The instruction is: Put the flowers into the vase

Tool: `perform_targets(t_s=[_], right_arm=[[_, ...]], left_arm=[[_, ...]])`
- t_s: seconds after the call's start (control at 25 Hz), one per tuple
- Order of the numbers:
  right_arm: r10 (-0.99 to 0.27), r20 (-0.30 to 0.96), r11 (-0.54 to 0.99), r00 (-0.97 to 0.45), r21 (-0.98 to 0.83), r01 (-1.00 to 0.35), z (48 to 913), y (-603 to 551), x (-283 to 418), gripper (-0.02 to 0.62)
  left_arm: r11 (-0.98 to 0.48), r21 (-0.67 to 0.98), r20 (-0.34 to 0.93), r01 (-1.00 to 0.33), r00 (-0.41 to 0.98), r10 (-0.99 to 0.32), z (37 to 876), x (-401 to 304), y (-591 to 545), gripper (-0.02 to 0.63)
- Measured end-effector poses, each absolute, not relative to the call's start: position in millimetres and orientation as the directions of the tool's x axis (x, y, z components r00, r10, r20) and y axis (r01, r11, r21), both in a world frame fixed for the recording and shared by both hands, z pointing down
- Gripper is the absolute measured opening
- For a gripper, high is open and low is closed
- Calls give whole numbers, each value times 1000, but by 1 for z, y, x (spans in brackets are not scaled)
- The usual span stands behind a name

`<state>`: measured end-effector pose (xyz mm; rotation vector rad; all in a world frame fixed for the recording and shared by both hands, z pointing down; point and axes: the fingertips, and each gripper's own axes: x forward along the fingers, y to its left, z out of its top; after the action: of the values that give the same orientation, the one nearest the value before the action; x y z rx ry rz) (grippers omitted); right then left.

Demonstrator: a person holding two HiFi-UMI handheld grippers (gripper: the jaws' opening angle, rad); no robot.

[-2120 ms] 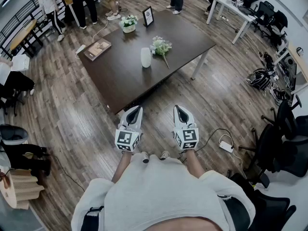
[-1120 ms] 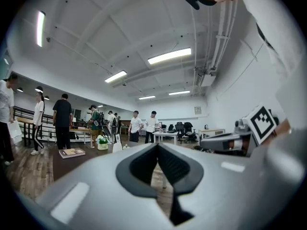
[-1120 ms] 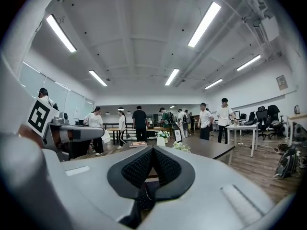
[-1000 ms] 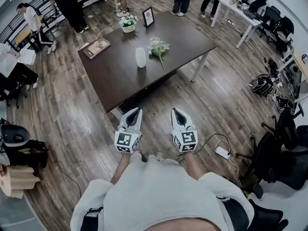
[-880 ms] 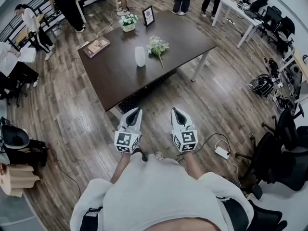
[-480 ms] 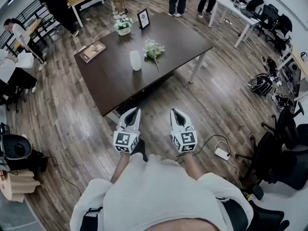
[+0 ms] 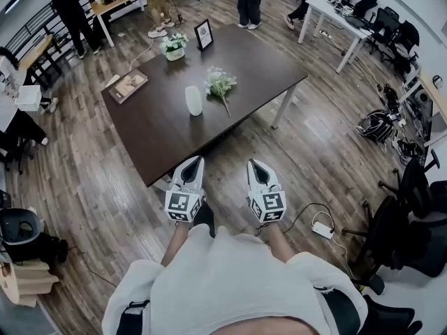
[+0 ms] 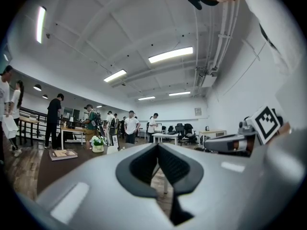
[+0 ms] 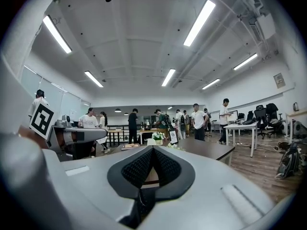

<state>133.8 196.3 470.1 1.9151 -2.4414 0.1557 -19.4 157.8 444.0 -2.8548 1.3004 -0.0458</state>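
Observation:
A bunch of white flowers with green stems [image 7: 221,86] lies on the dark brown table [image 7: 160,128], just right of a white vase [image 7: 193,100] that stands upright. My left gripper [image 7: 195,161] and right gripper [image 7: 253,165] are held side by side over the wooden floor, short of the table's near edge. Both are shut and hold nothing. In the left gripper view the jaws [image 8: 158,146] meet with the table top behind them. The right gripper view shows its jaws [image 9: 152,150] closed too, the table stretching beyond.
On the table's far side sit a potted white plant [image 7: 174,46], a framed picture [image 7: 204,33] and a book [image 7: 128,85]. Several people stand beyond the table. A power strip [image 7: 322,229] with cable lies on the floor at right, near office chairs [image 7: 412,215].
The table with vase and flowers has drawn closer and shifted slightly left in the head view. Both grippers stay shut, side by side.

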Motion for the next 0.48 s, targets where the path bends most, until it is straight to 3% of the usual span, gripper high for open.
perform_targets(t_s=[0.48], right_arm=[[-964, 115, 237, -238, -26, -971, 470, 78, 114, -2]], left_arm=[[-648, 19, 26, -761, 649, -761, 453, -44, 39, 11]])
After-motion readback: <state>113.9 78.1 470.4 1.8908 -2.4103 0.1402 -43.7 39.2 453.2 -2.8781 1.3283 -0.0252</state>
